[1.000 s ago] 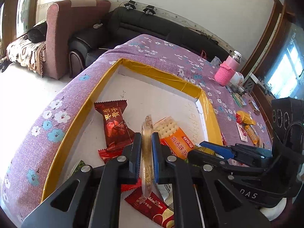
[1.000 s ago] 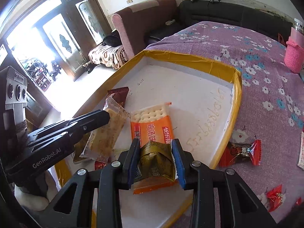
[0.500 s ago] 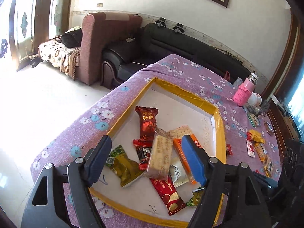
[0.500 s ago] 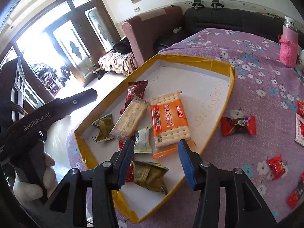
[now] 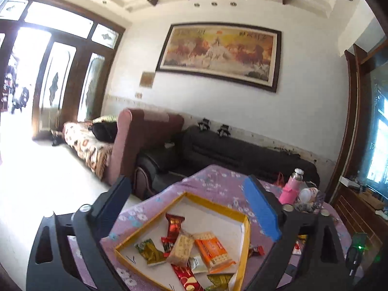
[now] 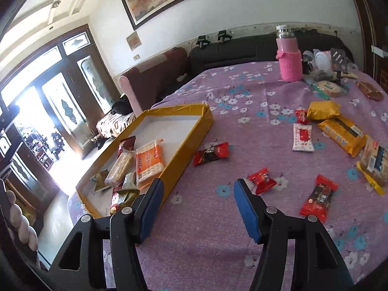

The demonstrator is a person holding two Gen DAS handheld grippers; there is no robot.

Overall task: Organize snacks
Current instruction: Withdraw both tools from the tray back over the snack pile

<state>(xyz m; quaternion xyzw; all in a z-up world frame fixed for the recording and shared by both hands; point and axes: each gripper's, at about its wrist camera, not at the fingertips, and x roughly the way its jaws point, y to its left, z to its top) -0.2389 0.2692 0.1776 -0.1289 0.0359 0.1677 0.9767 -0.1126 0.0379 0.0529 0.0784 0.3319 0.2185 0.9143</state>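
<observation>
A yellow-rimmed white tray [image 5: 246, 230] [image 6: 186, 145] on the purple flowered tablecloth holds several snacks, among them an orange cracker pack [image 5: 212, 248] [image 6: 148, 161] and a beige biscuit bar [image 5: 181, 246] [image 6: 120, 168]. My left gripper [image 5: 191, 208] is open and empty, high above the tray. My right gripper [image 6: 198, 208] is open and empty above the cloth, right of the tray. Loose snacks lie on the cloth: red candies [image 6: 211, 152] [image 6: 262, 180] [image 6: 320, 197], a white packet [image 6: 302, 137] and yellow packs [image 6: 342, 132].
A pink-sleeved bottle [image 6: 289, 55] [image 5: 289, 189] stands at the table's far side beside clutter [image 6: 325, 72]. A black sofa [image 5: 232, 150] and a maroon armchair [image 5: 140, 140] stand behind the table. Glass doors are at the left.
Both grippers let go of their snacks into the tray, opened and lifted up and back. The right gripper swung right over the loose snacks on the cloth.
</observation>
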